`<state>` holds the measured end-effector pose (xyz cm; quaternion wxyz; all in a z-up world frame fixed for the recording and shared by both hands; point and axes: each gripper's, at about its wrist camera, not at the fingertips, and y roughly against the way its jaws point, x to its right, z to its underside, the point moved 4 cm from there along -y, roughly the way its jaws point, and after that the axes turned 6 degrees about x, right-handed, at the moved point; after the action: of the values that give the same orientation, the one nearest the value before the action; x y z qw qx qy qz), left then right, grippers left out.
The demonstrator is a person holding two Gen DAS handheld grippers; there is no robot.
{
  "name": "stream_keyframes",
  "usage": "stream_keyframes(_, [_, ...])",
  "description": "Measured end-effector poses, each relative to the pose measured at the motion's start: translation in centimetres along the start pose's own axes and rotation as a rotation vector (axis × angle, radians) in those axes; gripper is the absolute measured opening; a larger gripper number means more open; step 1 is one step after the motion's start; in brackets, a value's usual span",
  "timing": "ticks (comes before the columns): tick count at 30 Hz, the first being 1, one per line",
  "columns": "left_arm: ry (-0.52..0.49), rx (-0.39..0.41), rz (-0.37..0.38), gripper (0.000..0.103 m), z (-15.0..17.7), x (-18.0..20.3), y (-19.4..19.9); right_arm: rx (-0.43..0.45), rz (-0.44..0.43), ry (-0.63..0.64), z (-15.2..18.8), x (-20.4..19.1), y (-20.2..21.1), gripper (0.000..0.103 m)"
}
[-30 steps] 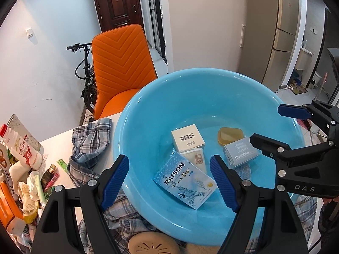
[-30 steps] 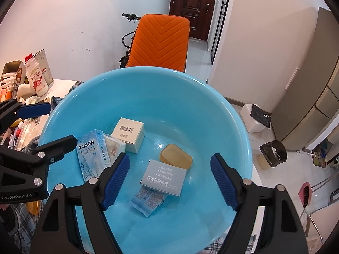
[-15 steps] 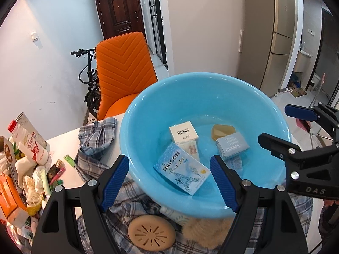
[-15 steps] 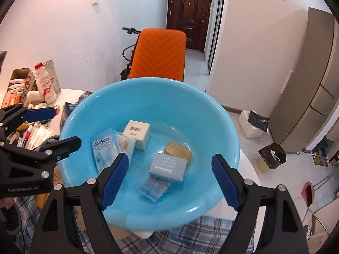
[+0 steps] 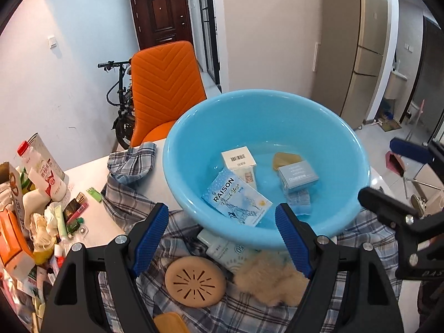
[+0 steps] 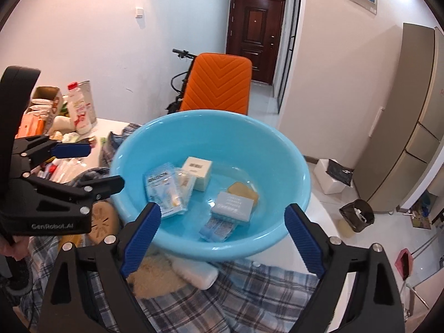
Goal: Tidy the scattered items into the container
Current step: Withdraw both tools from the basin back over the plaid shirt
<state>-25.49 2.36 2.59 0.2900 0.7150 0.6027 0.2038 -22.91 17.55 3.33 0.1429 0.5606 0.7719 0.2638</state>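
Note:
A light blue basin [image 5: 263, 94] stands on a plaid cloth [image 5: 130, 166]. Inside it lie a white barcode box [image 5: 238, 158], a RAISON packet [image 5: 236, 199], a tan soap [image 5: 283, 158], a grey-blue box [image 5: 298, 176] and a blue sachet [image 5: 298, 204]. On the cloth in front of the basin are a tan perforated disc [image 5: 194, 281], a fluffy beige puff [image 5: 270, 277] and a pale tube [image 5: 224, 249]. My left gripper [image 5: 220, 211] is open and empty above them. My right gripper [image 6: 223, 209] hovers at the basin's [image 6: 211, 113] near rim, its jaws opening with nothing between them.
A heap of bottles, packets and tubes [image 5: 36, 194] crowds the table's left side, with a milk bottle [image 5: 44, 172] upright. An orange chair [image 5: 166, 83] and a bicycle stand behind the table. A black bin [image 6: 358, 213] sits on the floor to the right.
Both grippers have drawn back from the basin, which now looks smaller. The disc, puff and tube on the cloth have come into view. The right jaws have spread wider.

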Motion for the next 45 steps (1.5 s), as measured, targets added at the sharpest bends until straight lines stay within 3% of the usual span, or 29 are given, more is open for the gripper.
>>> stream_keyframes(7, [-0.003, 0.011, 0.038, 0.081, 1.5, 0.2, 1.7, -0.008, -0.054, -0.030, 2.0, -1.4, 1.6, 0.093])
stream_keyframes(11, [-0.013, 0.003, 0.009, 0.082, 3.3, -0.5, 2.4, 0.000, -0.074, -0.054, 3.2, -1.8, 3.3, 0.093])
stream_keyframes(17, [0.000, -0.004, 0.025, 0.082, 6.4, -1.1, 4.1, 0.020, -0.104, -0.106, 4.9, -1.8, 5.8, 0.094])
stream_keyframes(22, [-0.072, 0.026, -0.030, 0.082, 8.2, -1.0, 6.2, 0.006, -0.124, -0.150, 6.1, -2.3, 7.5, 0.095])
stream_keyframes(27, [-0.030, 0.044, 0.025, 0.083, 9.4, -1.5, 8.7, 0.042, -0.078, -0.080, 6.8, -3.9, 9.5, 0.095])
stream_keyframes(30, [-0.019, 0.056, 0.044, 0.088, 10.3, -1.5, 10.2, 0.059, -0.060, -0.036, 7.6, -5.2, 10.6, 0.095])
stream_keyframes(41, [-0.007, 0.074, 0.055, 0.088, 13.6, -0.4, 12.4, 0.073, -0.052, -0.099, 11.1, -7.6, 11.3, 0.097])
stream_keyframes(45, [0.020, 0.069, 0.029, 0.088, 14.7, -0.9, 12.5, 0.032, -0.025, -0.057, 12.7, -8.4, 10.4, 0.098])
